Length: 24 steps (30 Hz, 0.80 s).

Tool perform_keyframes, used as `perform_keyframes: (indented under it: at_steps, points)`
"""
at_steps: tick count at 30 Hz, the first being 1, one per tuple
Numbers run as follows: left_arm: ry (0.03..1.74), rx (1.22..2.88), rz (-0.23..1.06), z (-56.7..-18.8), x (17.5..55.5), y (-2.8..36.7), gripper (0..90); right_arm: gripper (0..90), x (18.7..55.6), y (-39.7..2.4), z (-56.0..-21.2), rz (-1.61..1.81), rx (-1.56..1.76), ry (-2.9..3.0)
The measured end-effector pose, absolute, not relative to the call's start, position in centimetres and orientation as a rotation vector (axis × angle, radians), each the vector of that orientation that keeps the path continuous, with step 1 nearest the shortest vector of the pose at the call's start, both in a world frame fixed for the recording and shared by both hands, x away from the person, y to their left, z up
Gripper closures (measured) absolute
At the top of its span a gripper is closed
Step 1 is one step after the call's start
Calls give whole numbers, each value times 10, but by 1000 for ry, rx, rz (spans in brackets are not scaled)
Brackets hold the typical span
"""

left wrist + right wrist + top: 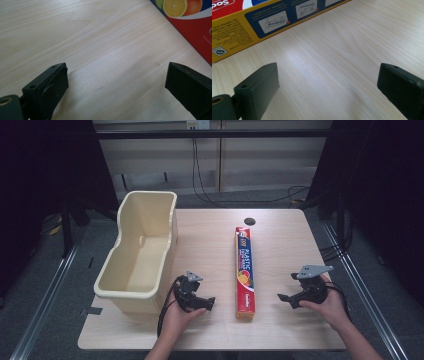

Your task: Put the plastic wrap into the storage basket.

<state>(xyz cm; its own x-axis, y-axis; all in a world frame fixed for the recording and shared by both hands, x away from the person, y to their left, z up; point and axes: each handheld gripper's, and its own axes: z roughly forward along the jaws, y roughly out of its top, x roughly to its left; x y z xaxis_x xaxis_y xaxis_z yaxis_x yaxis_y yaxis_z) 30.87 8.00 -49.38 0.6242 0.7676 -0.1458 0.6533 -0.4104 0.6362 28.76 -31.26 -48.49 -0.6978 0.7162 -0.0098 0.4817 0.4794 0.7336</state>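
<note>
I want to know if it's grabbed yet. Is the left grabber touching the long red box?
Apart. In the left gripper view, the left gripper has open jaws over bare table, with a strip of wood between them and the red box.

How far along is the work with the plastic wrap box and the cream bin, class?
Done: nothing yet; the plastic wrap box lies flat on the table, beside the empty cream bin. In hand: the left gripper and right gripper flank the box, jaws open, holding nothing. Left: probably grasping the box and moving it, perhaps into the bin.
</note>
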Motion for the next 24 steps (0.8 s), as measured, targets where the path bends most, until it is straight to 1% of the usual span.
perform_keyframes:
  at_steps: [6, 7, 13, 17, 24]
  points:
    - [1105, 2173, 195, -486, 312, 79, 42, 40, 288, -311, -485, 1038, 995, 2421]
    - [1098, 2165, 170, -486, 313, 78, 42, 40, 288, -311, -485, 1038, 995, 2421]
    - [1091, 2184, 136, -480, 317, 72, 37, 42, 289, -312, -484, 1049, 1003, 2408]
    - [1107, 2165, 118, -472, 323, 65, 37, 44, 290, -314, -483, 1050, 1011, 2401]
    - [1099, 2195, 73, -461, 334, 42, 37, 56, 292, -314, -483, 1058, 1030, 2385]
